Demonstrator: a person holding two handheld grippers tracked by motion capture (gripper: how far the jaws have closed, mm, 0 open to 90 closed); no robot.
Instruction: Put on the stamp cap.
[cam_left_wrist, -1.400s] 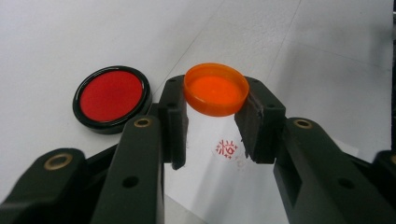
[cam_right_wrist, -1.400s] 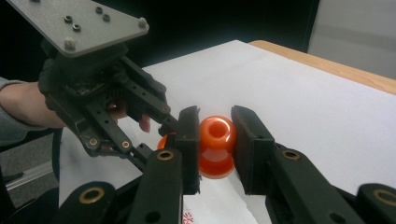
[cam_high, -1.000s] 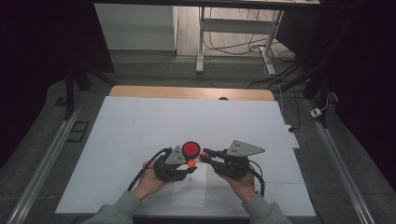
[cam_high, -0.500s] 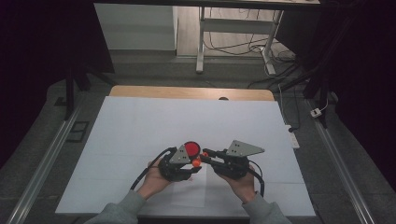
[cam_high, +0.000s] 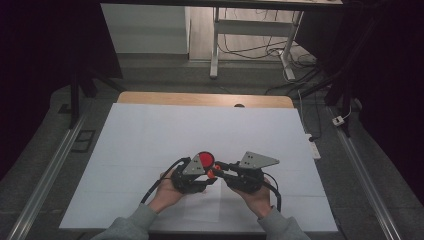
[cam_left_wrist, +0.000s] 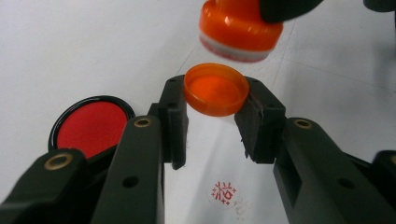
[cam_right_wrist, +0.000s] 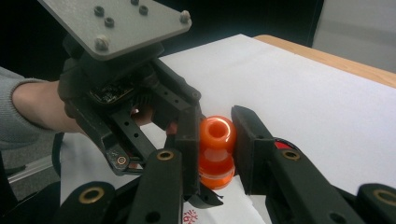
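Left gripper (cam_left_wrist: 215, 122) jaws pinch the light, slick orange cap (cam_left_wrist: 215, 88) by its rim just below the stamp (cam_right_wrist: 215, 151), whose waisted hard-plastic body the right gripper (cam_right_wrist: 215, 154) jaws clamp.

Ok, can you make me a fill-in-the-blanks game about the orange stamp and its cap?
1. The left gripper has its jaws shut on the orange ____.
2. The right gripper grips the orange stamp, whose color is ____.
3. The round ink pad beside the left gripper is ____.
4. A red stamped mark shows on the white ____.

Missing words: cap; orange; red; paper
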